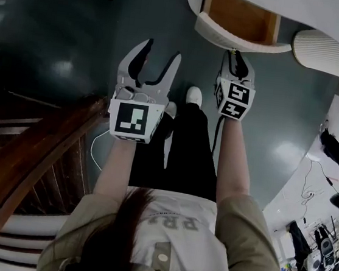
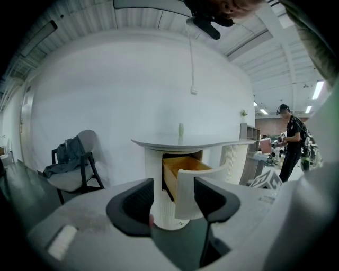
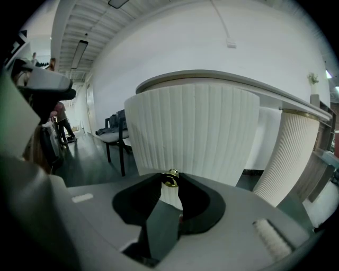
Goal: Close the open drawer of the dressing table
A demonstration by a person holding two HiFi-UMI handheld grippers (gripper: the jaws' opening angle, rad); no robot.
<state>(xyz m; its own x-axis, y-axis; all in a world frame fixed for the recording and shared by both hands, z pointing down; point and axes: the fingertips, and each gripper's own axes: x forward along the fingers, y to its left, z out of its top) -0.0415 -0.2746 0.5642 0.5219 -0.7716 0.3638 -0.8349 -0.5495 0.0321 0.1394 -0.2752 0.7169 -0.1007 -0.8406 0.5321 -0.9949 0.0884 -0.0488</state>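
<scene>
The open drawer [image 1: 242, 42] of the white, ribbed dressing table [image 1: 330, 23] stands pulled out from under the pale, rounded tabletop [image 2: 185, 142], its honey-coloured wooden inside bare to the head view and its curved, fluted white front facing the person. The right tongs [image 1: 239, 55] reach up to that front and are clenched on the small round brass knob [image 3: 170, 179], which sits pinched between their dark tips against the ribbed panel. The left tongs [image 1: 162, 51] hang beside them, well short of the drawer, released and wide apart with nothing between them; through their gap the left gripper view shows the drawer's front. A small pale bottle [image 2: 180, 129] stands on the tabletop, and a dark-framed chair [image 2: 74, 169] draped with dark clothing stands off to the left by the white wall.
</scene>
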